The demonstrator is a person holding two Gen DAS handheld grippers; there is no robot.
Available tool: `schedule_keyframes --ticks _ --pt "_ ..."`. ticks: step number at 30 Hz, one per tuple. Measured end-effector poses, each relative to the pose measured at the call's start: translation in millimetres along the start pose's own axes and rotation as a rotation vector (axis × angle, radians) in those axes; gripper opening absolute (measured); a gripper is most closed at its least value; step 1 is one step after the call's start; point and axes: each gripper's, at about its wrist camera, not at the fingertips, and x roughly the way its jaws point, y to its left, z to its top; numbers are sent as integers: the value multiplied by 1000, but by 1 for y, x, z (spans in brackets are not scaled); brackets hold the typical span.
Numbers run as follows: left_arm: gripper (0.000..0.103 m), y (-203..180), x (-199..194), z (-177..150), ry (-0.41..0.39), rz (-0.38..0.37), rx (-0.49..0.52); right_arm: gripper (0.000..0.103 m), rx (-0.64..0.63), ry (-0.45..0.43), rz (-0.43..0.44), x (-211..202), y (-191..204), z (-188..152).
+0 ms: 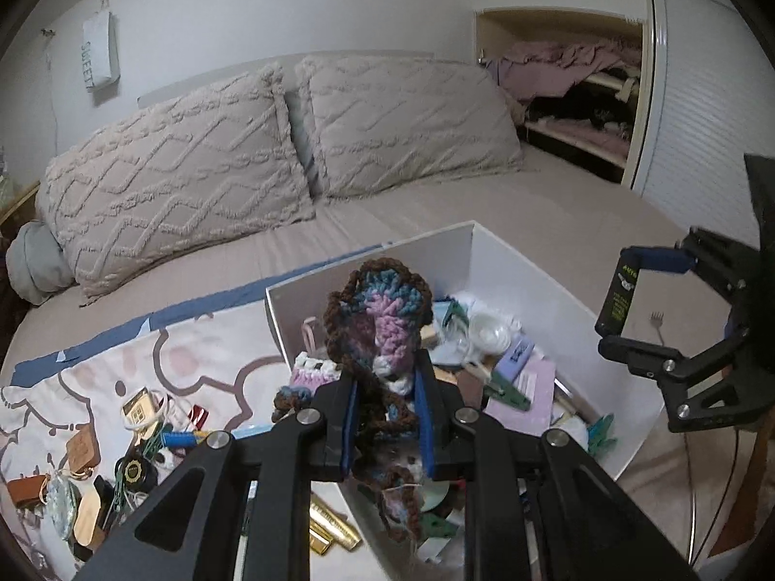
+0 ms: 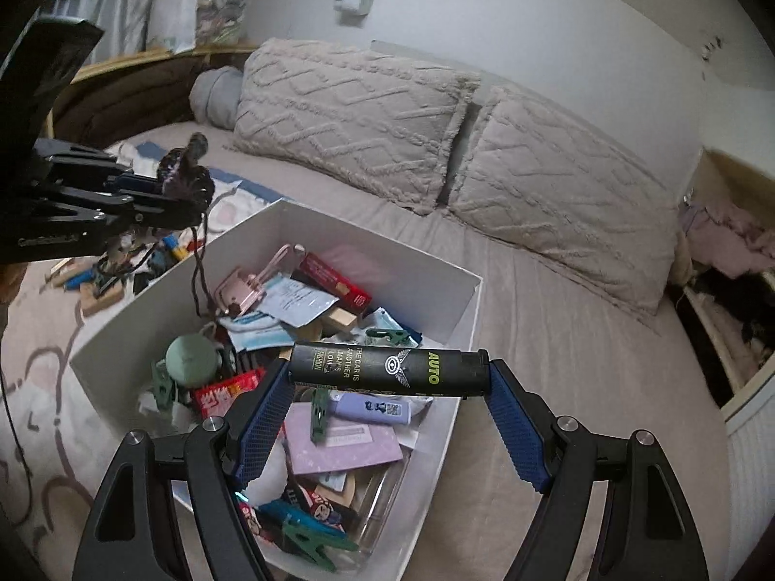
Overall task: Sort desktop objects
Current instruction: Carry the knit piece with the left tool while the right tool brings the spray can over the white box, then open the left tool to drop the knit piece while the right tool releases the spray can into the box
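So we've got both hands loaded over the white rectangular bin (image 2: 465,300) on the bed. Our left gripper (image 1: 387,416) has its jaws nearly together, pinching a floppy crocheted yarn piece in brown, blue and pink (image 1: 380,319), gripped low so the rest flops up and dangles. Our right gripper (image 2: 387,387) is spread wide, clamped end to end on a black cylindrical lighter with yellow AUTO lettering (image 2: 390,370), held crosswise above the clutter. Looks like both are headed into the bin, while more bits wait on the cartoon-print cloth (image 1: 203,353)
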Motion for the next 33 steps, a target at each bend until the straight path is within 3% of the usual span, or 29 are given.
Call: schedule_keyframes --ticks 6,10,14,19,20,21,23,33 --pt "20 -10 15 -3 47 -27 -3 80 -5 37 76 8 14 -2" --pt "20 -13 26 -8 79 -17 3 80 157 86 201 21 7 -6" --pt "20 -13 35 -15 106 -19 8 80 199 125 241 31 13 -11" --pt "22 -17 39 -18 114 -21 24 80 154 151 213 32 22 -12" --pt "30 -17 39 -18 115 -24 22 80 137 150 204 31 22 -13" --pt "46 -17 40 -18 119 -21 17 80 127 147 200 30 21 -13" --pt "60 -17 40 -19 120 -16 5 80 121 146 202 32 18 -17" --pt "60 -23 39 -24 135 -42 46 80 118 212 137 44 11 -27"
